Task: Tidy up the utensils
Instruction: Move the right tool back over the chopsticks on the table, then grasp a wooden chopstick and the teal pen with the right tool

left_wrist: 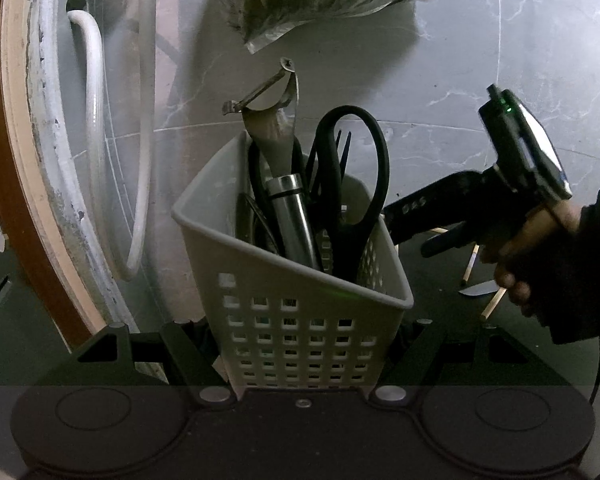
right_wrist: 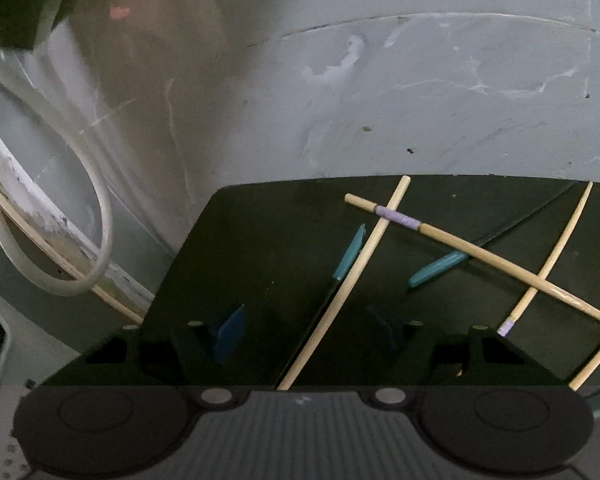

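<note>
Chopsticks x4, blue utensils x2 on mat

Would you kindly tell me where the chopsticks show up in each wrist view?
Left wrist: chopsticks at right, partly hidden behind the right tongs.
Right wrist: scattered, crossing, centre to right on the dark mat.
Shared landmark: the white cable loop at left.

Left hand-held gripper clamps perforated grey utensil caddy; peeler, black scissors, fork inside; right hand-held gripper beside.
</note>
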A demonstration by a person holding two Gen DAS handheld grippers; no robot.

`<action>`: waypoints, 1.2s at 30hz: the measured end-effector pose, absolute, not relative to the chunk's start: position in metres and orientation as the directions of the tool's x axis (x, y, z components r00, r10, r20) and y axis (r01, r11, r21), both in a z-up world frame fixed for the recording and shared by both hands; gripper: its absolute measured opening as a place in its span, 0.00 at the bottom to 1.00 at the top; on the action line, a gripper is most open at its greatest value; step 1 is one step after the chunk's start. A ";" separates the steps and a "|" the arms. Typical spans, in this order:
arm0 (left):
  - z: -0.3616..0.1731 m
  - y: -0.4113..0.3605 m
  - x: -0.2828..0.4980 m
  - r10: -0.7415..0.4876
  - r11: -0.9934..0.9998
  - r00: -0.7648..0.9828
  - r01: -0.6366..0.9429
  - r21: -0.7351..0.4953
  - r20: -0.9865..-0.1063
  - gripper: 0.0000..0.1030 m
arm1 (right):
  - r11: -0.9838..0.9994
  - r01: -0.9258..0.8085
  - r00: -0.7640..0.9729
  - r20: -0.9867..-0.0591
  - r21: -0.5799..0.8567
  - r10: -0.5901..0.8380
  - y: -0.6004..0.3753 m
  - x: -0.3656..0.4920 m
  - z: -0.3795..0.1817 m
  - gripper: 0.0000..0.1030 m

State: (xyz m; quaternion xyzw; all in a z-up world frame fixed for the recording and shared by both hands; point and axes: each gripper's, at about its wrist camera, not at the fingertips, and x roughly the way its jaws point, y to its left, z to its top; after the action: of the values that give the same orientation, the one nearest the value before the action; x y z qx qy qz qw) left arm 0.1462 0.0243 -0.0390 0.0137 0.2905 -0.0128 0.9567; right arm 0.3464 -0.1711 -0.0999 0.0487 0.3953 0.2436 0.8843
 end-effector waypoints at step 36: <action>-0.039 0.024 0.145 -0.010 0.999 0.833 0.026 0.020 -0.553 0.74 | 0.858 -0.514 0.539 -0.777 0.004 0.326 -0.169 0.314 -0.110 0.13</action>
State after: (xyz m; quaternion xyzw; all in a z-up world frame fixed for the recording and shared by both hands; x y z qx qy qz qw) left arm 0.1447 0.0240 -0.0389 0.0135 0.2889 -0.0095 0.9572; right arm 0.3144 -0.1691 -0.1099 -0.1131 0.4150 0.2414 0.8699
